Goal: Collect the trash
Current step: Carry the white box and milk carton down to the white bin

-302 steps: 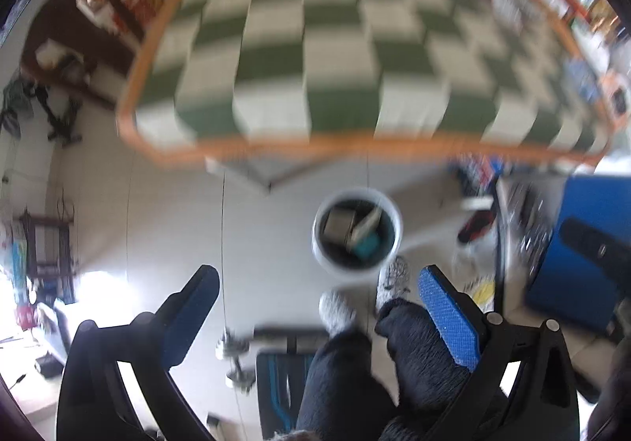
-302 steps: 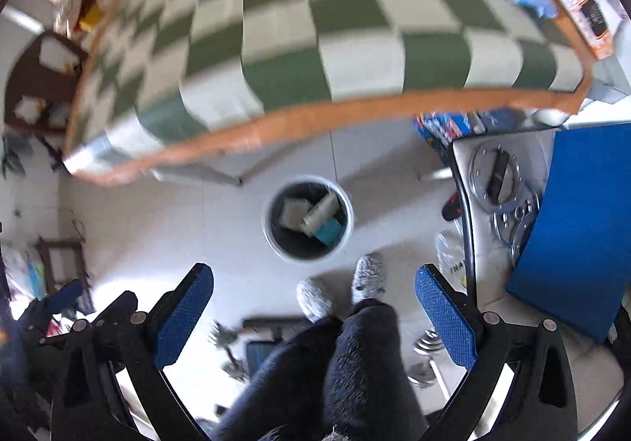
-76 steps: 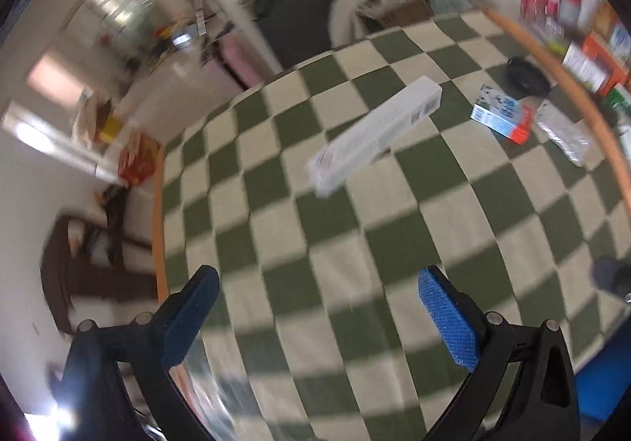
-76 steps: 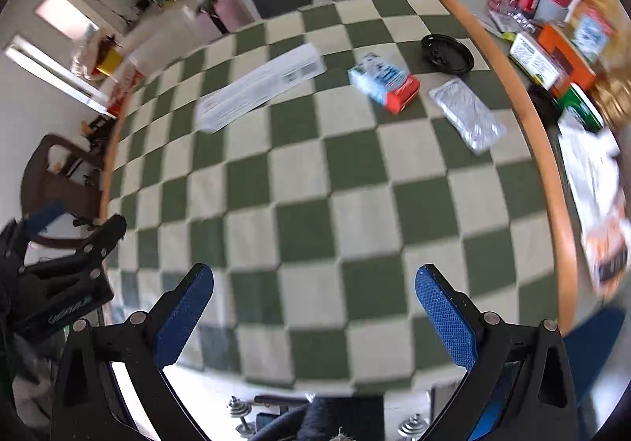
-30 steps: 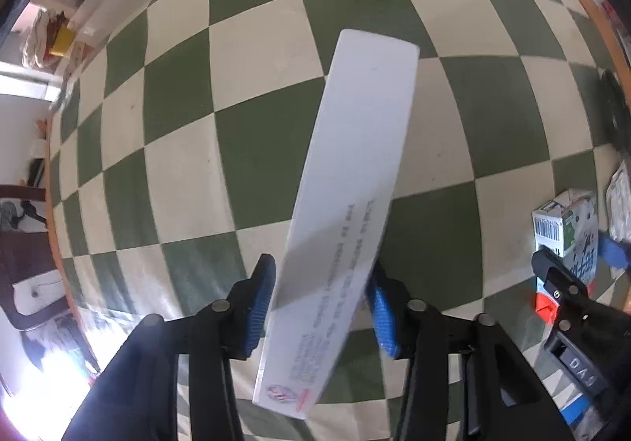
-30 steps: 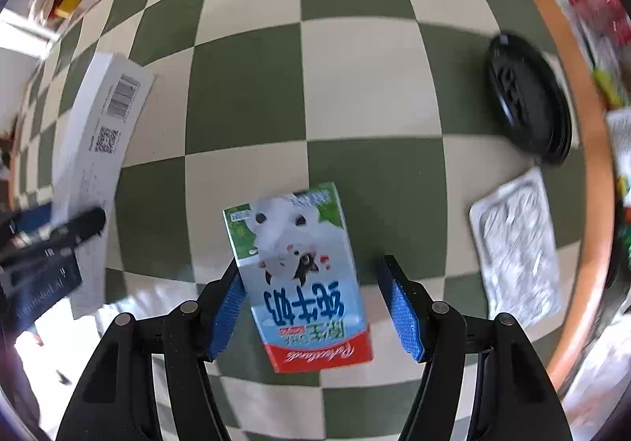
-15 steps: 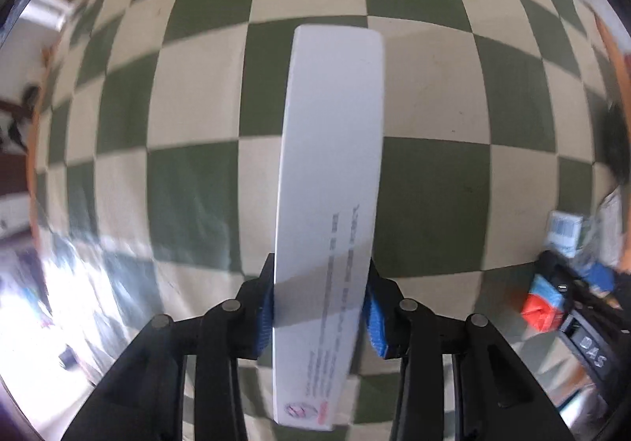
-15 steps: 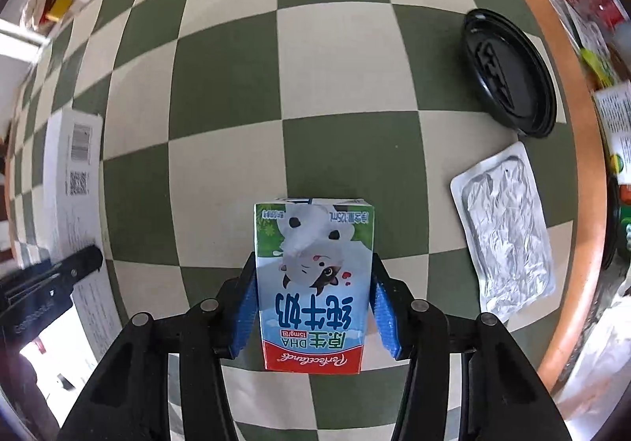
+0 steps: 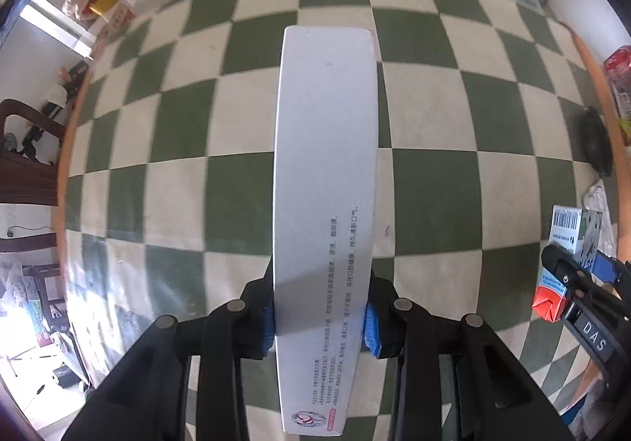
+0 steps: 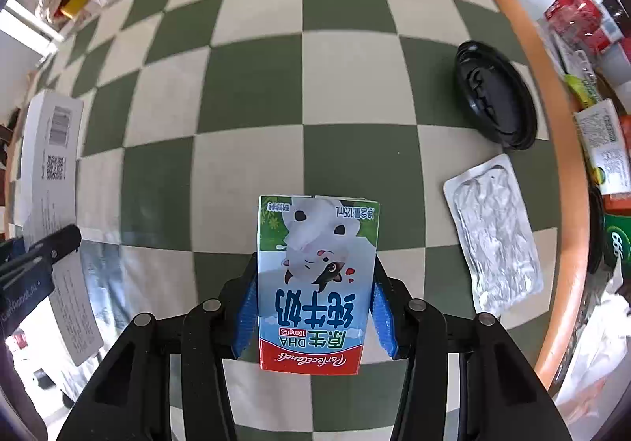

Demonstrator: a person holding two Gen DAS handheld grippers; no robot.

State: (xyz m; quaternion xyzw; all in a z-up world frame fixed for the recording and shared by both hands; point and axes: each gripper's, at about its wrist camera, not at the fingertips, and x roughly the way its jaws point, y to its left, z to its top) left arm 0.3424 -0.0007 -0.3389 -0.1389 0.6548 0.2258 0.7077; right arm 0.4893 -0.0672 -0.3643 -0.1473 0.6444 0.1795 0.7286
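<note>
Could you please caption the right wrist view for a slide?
Right gripper closing on a milk carton above the checkered table.

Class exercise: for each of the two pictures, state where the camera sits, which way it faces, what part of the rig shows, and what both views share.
Left wrist: on the left gripper, facing down at the checkered table; its jaws are closing on the long white box.
Right wrist: on the right gripper, facing down; its jaws are closing on the milk carton.
Shared: table, box, carton, black lid; each shows the other gripper.

Milk carton [image 10: 317,283] reads "Perfectand", "DHA 15mg", "125mL" plus big Chinese characters; the other gripper's [image 9: 583,307] body says "DAS".
</note>
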